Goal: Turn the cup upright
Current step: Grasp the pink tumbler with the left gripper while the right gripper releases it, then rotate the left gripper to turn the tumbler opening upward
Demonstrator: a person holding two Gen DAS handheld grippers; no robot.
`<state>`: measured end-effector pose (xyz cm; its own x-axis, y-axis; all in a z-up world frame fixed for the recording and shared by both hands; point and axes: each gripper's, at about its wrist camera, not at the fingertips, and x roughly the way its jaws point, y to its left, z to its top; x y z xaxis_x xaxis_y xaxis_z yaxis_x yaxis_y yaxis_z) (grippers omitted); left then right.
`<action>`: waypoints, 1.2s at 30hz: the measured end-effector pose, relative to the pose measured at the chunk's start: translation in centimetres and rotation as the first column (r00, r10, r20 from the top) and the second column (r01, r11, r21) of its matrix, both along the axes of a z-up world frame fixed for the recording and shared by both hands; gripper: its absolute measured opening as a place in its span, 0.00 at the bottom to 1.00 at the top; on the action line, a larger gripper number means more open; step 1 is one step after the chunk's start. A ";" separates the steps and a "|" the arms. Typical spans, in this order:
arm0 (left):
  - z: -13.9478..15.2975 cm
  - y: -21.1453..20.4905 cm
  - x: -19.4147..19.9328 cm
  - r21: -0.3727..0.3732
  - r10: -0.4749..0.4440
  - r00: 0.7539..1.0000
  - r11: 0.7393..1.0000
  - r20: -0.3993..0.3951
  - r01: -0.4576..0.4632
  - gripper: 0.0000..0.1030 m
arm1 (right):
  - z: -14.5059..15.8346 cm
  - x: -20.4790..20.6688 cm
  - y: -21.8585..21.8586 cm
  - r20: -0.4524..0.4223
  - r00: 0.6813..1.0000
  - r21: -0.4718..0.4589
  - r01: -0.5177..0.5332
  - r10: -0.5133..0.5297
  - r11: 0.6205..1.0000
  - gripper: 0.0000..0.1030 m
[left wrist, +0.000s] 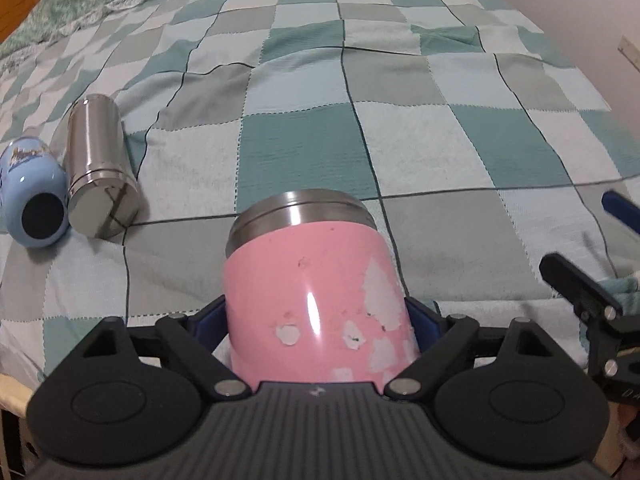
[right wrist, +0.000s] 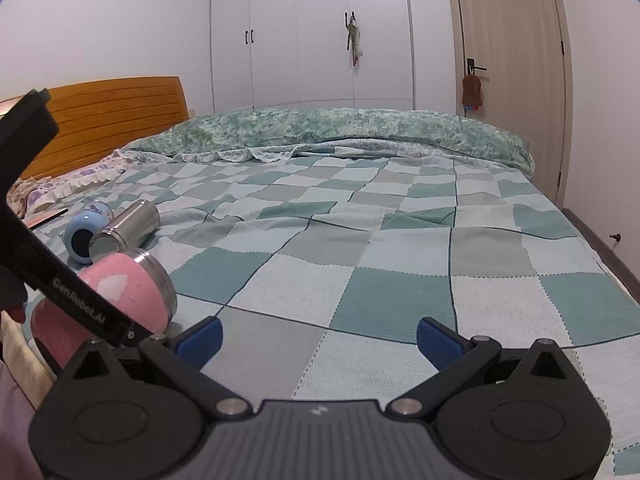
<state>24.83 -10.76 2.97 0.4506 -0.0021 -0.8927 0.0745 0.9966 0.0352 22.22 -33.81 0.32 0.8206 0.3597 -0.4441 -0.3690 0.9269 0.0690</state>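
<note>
The pink steel-rimmed cup [left wrist: 312,304] is grasped around its body by the left hand-held gripper [left wrist: 316,320], its metal rim pointing to 12 o'clock and tilted low over the checked bedspread [left wrist: 440,140] at the bed's near edge. The right hand-held gripper [right wrist: 318,336] is released and holds nothing. The wrist should be rotated until the rim faces up, the grasp kept firm, and the base set flat, clear of the stainless tumbler [left wrist: 100,168] and blue cup [left wrist: 32,196] at 10 o'clock.
</note>
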 end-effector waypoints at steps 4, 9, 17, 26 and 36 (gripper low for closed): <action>0.1 0.0 -0.2 -0.005 0.003 1.000 1.000 0.017 -0.003 0.87 | -0.2 -0.2 -0.1 -0.007 1.000 0.006 0.000 0.000 1.000 1.00; 0.4 0.1 -0.7 -0.016 -0.004 0.999 1.000 0.041 0.005 0.87 | -0.2 -0.8 -0.2 -0.006 1.000 0.014 0.002 -0.002 1.000 1.00; 1.8 0.3 -1.7 -0.070 -0.031 0.994 0.997 0.108 0.039 0.86 | 0.0 -1.9 -0.8 0.004 1.000 0.049 0.027 -0.028 0.998 1.00; 5.6 -2.5 -1.9 -0.118 -0.120 0.946 0.980 0.300 0.161 0.82 | 0.0 -2.9 -3.2 0.022 0.993 0.087 0.117 -0.119 0.989 1.00; 4.9 -8.3 1.5 -0.089 -0.153 0.860 0.971 0.487 0.224 0.83 | -0.1 -2.2 -5.4 0.033 0.977 0.089 0.207 -0.211 0.974 1.00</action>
<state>26.36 -19.02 7.84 0.7968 -0.2367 -0.5559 0.2707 0.9624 -0.0218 20.00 -39.21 0.20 0.8991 0.2128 -0.3826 -0.1716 0.9753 0.1392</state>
